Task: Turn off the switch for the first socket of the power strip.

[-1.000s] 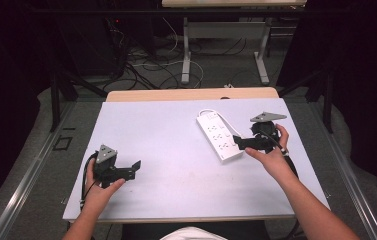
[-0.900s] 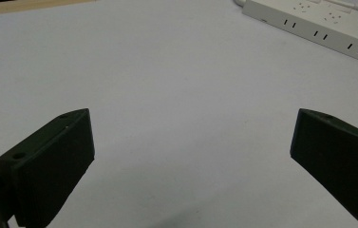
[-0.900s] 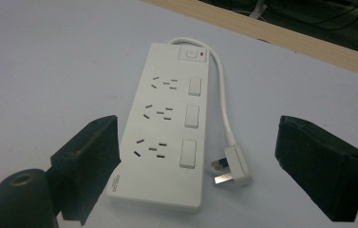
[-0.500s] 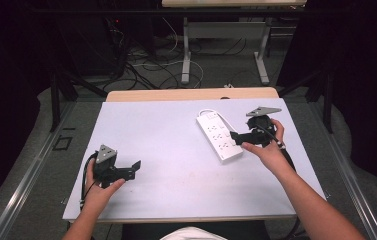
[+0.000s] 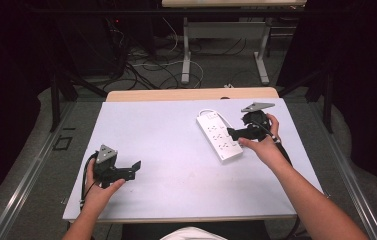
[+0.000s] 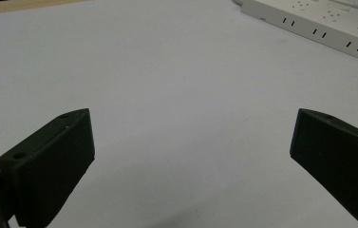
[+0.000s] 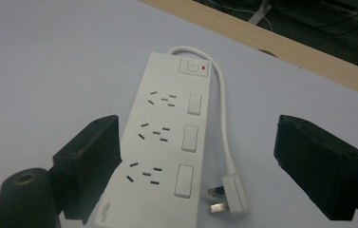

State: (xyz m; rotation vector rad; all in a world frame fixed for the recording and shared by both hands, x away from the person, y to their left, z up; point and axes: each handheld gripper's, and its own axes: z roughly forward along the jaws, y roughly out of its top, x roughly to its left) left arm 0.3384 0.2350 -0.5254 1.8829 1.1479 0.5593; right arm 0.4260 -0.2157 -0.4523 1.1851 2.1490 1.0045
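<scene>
Jaws of both grippers stand spread, with nothing pinched between them.

Item 1: left gripper (image 5: 135,167), black, two-jawed, with a grey three-cornered plate on top and a trailing black cable. Held in the person's left hand (image 5: 98,187) at the near left of the desk, jaws pointing across the surface toward the right. In the left gripper view the two black jaws stand wide apart over bare desk.

Item 2: pale grey-blue flat desk (image 5: 166,140) with a light wooden strip along its far edge.

Item 3: right gripper (image 5: 232,134), black, same build, grey plate on top. Held in the person's right hand (image 5: 266,145) at the far right of the desk, just beside the right long side of the strip below. In the right gripper view its jaws flank the near end of that strip without pressing on it.

Item 4: white rectangular plastic power strip (image 7: 167,142), lying flat on the desk right of centre, its length running near to far. Three socket groups, each with a white rocker switch beside it; a main switch with a red light (image 7: 203,68) at the far end.

Item 5: white cord (image 7: 224,114), leaving the far end of the strip, curving back along its side and ending in a white three-pin plug (image 7: 229,194) that lies just beside the strip's near end.
</scene>
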